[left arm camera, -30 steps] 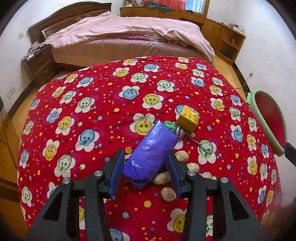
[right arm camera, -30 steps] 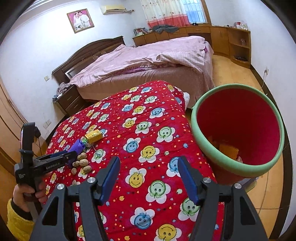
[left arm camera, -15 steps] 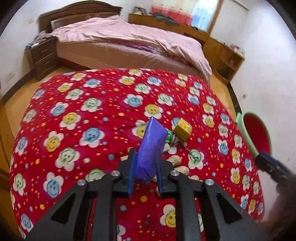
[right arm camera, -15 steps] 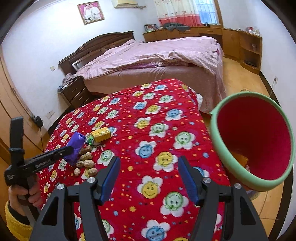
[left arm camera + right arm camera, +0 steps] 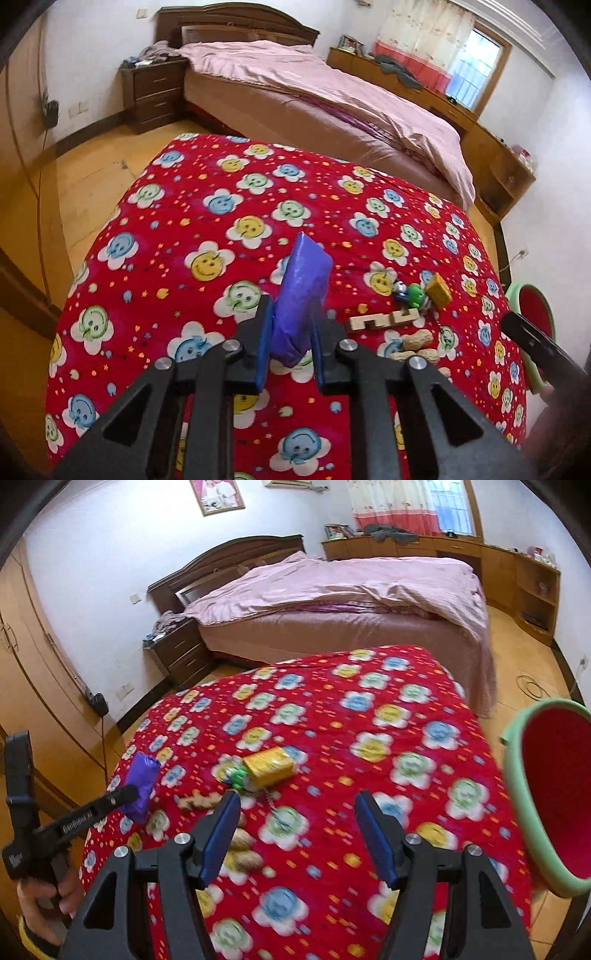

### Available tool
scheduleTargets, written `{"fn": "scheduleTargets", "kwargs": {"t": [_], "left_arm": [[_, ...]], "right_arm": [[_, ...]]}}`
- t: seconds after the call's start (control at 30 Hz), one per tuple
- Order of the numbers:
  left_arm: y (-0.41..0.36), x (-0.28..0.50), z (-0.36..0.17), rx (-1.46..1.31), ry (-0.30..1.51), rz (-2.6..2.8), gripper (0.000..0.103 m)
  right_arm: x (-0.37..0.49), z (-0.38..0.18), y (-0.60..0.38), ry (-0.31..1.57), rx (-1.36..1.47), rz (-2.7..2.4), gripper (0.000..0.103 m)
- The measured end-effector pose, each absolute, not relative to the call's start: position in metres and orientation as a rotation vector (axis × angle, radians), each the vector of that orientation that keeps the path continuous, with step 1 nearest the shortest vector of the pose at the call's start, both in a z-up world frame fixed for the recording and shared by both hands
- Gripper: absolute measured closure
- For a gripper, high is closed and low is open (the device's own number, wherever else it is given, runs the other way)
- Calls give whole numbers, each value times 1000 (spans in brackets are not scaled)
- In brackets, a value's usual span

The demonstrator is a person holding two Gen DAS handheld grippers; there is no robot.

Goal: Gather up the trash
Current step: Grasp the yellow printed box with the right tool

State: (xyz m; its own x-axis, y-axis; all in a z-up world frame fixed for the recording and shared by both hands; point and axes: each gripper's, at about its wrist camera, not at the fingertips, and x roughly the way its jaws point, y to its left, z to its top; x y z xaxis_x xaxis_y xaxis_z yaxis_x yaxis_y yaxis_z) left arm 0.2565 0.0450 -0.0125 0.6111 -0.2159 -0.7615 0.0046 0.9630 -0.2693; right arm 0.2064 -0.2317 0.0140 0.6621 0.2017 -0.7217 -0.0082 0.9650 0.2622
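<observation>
left gripper [image 5: 290,341] was clamped on the purple wrapper [image 5: 301,295], its jaws having just closed in; the blue pads pinched the wrapper's lower end, and the packet stood up out of them, clear of the red quilt [image 5: 184,229], with its long axis running up and away along the fingers. right gripper [image 5: 297,834] hung half open with nothing between its pads, pointed down over the quilt.

the relation that mattered was to the red bin [image 5: 546,797] with its green rim. seen from the right wrist, the bin stood off the quilt's right edge, just beside the right gripper, while the held wrapper [image 5: 142,788] was at the quilt's far left side, well apart from the bin. so the right hand was nearer the bin, yet the left one carried the trash, and my judgement was that the left hand had to cross the whole quilt toward the bin to drop it.

between wrapper and bin lay the yellow box [image 5: 269,766], a small green toy [image 5: 413,293], a wooden puzzle piece [image 5: 384,319] and peanuts [image 5: 415,338], all resting on the quilt. the left hand [image 5: 48,897] gripped its handle low at the left edge, tilted downward.
</observation>
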Motion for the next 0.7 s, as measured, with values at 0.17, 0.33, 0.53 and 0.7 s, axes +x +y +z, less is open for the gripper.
{"fn": "scheduleTargets", "kwargs": {"t": [0.17,0.33,0.53,0.7], "left_arm": [[53,254,-19,-292,907,-118,85],[61,253,-19,-304,886,-89,85],[70,254,-24,-335,891,-86,85],[73,254,-27,-344,895,-89,86]], "right_arm": [[232,3,-209,873,259,144,36],[251,-6,-199,876,275,129,36],[273,-17,-193,889,280,110,36],[280,-34,-195,930,287,76,39]]}}
